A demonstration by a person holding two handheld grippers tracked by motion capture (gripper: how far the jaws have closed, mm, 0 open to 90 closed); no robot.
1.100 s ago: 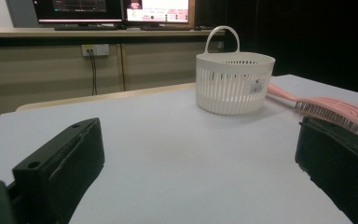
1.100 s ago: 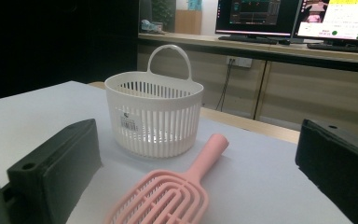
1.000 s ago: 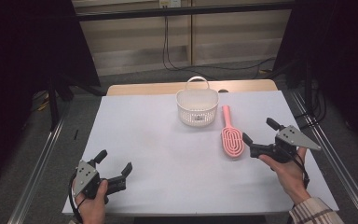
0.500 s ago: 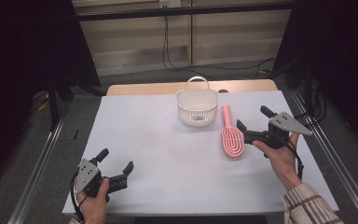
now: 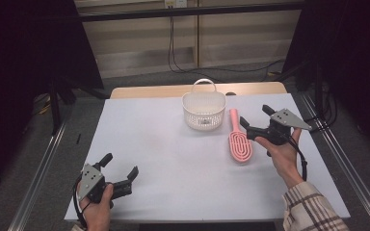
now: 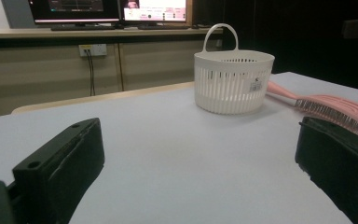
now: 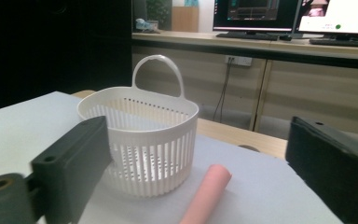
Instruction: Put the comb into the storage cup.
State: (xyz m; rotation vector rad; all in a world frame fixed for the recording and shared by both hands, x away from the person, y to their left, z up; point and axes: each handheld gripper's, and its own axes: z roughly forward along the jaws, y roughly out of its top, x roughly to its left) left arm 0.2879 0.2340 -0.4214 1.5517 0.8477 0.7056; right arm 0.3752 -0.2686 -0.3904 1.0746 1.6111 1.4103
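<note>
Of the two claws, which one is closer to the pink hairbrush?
The right claw. It hovers just beside the pink hairbrush, jaws open, near the white basket. The left claw sits far off, at the table's near left corner.

A white table stands in a dim room, dark on both sides.
Beige wall panels run behind it, with black cables hanging from a socket; lit monitors sit on a long desk above, and metal rails flank the grey floor.
</note>
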